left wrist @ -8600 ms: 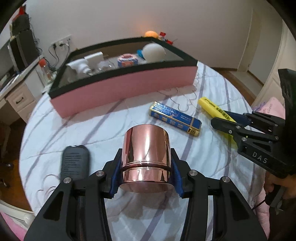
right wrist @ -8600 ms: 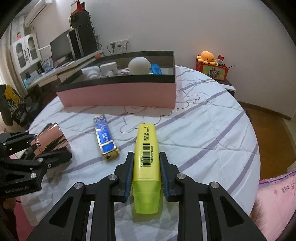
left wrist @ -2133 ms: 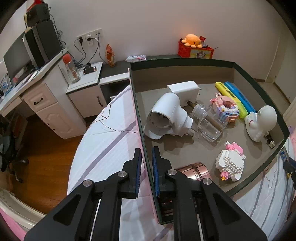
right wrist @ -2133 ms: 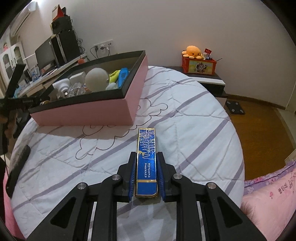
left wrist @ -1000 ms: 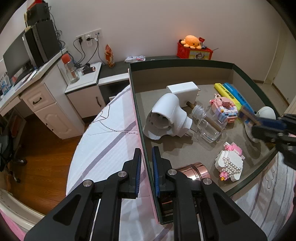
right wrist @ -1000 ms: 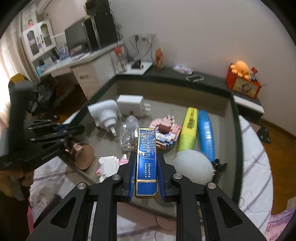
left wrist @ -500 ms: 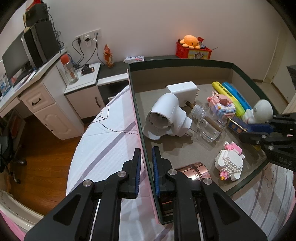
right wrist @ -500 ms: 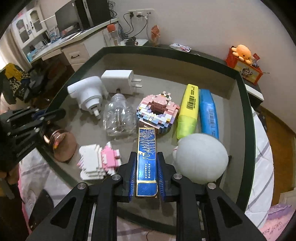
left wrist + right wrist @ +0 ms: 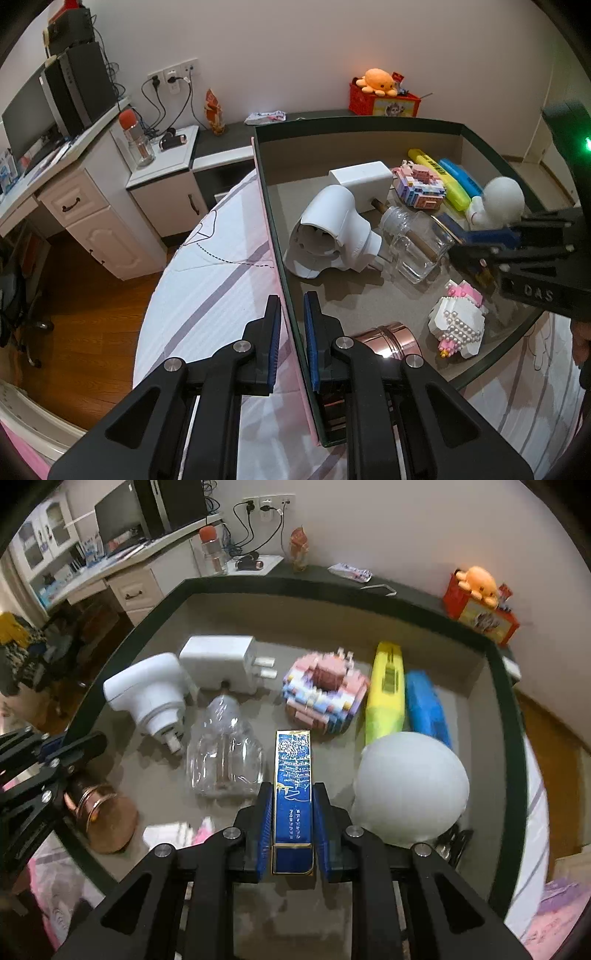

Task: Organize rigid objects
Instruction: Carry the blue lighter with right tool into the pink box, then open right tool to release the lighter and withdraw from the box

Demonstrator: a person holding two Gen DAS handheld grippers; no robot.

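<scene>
My left gripper is shut on the left wall of the pink box with the dark green rim. My right gripper is shut on a flat blue case with gold edges. It holds the case low inside the box, between a clear bottle and a white round-headed figure. In the left wrist view the right gripper reaches in from the right with the blue case pointing at the bottle.
Inside the box lie a white plug adapter, a white charger, a pink block ring, a yellow marker, a blue marker, a copper cup and a pink-white block figure. White cabinets stand beyond the bed.
My right gripper has sunk deeper into the box with the blue case and tipped further down. The left gripper has stayed on the box wall.
</scene>
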